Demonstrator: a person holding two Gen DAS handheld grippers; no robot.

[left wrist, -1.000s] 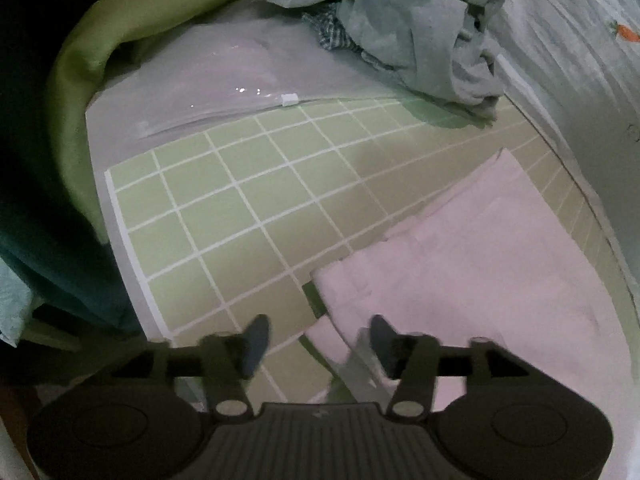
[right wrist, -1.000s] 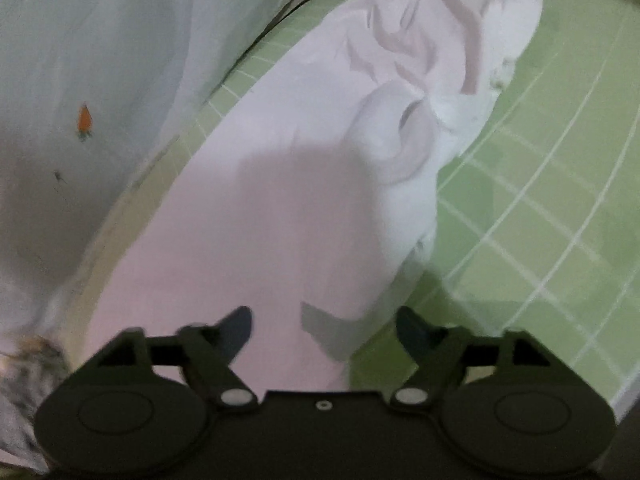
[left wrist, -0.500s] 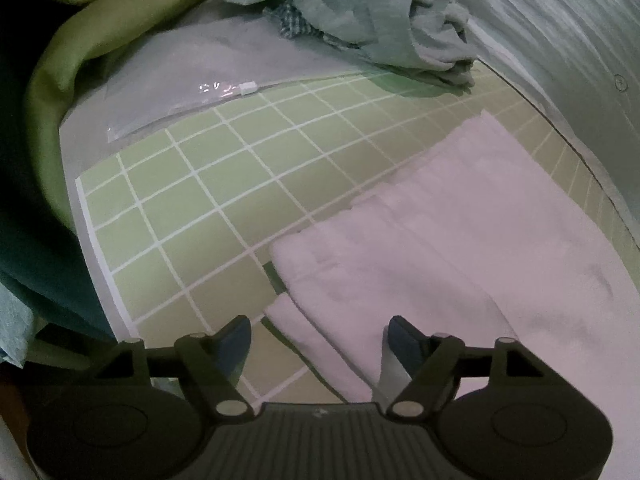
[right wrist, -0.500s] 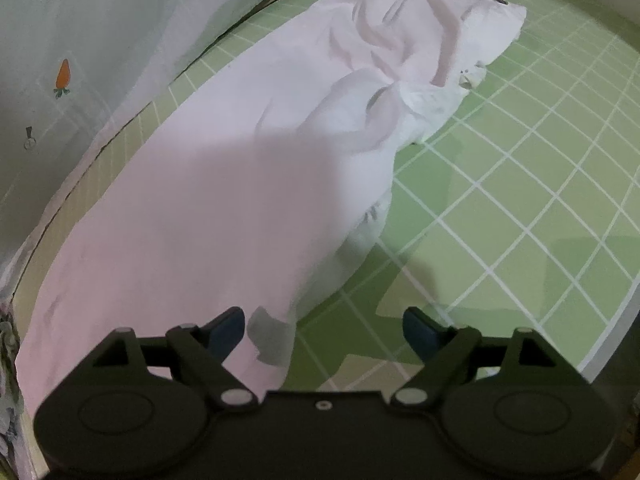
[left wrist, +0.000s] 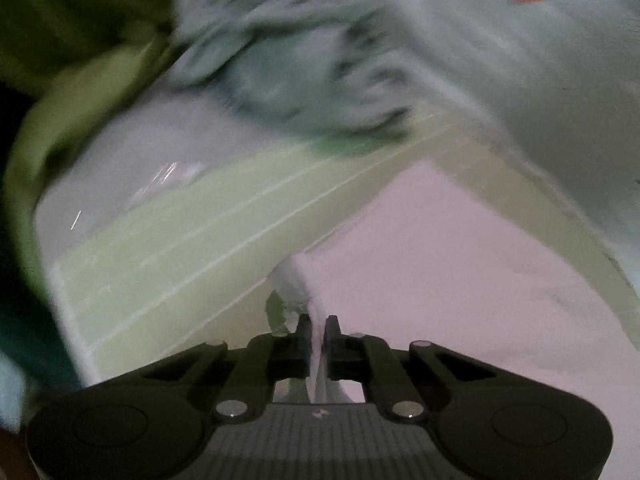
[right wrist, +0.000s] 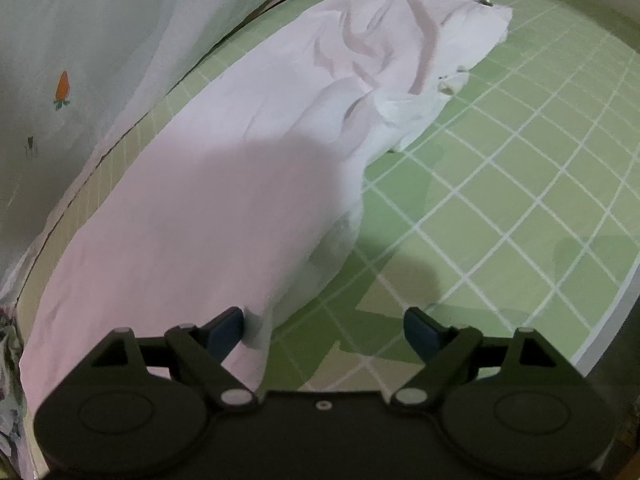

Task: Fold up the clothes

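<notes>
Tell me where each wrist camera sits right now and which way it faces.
Left wrist: on the left gripper, looking along its fingers, shut on a hem of the white trousers; beyond, blurred, the green grid mat and a grey clothes pile.
Right wrist: on the right gripper, fingers open, looking along the white trousers toward the waistband.
Shared: trousers, mat, and the carrot-print sheet.

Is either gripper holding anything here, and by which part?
The left gripper is shut on the white garment, pinching a raised fold at its near edge. The right gripper holds nothing; its jaws stand open over the garment's edge.
</notes>
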